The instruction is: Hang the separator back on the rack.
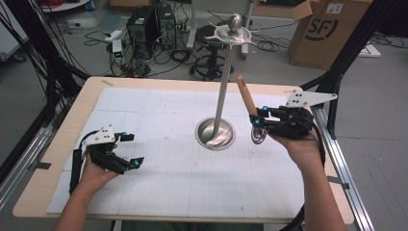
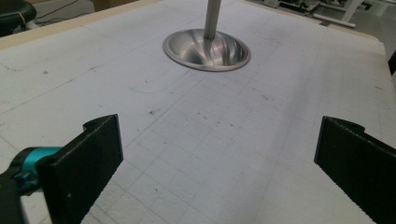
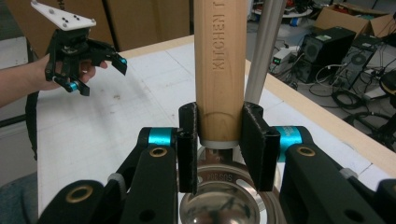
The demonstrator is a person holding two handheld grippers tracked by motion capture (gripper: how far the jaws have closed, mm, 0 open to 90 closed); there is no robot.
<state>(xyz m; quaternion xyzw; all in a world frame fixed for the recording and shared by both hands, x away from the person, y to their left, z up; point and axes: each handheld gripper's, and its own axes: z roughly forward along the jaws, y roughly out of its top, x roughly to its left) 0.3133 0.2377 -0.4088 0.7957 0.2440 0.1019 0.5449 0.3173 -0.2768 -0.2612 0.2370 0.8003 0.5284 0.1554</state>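
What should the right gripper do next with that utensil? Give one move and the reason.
Probably lift the utensil toward the hooks at the stand top. The right gripper is shut on its wooden handle, holding it near upright with the metal head down, just right of the pole. The left gripper is open and holds nothing. What the hooks catch on isn't clear, so this is a guess.

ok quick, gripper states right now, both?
Left gripper: open, jaws wide apart, nothing between them, above the mat.
Right gripper: shut on the wooden handle of a metal utensil, beside the stand.
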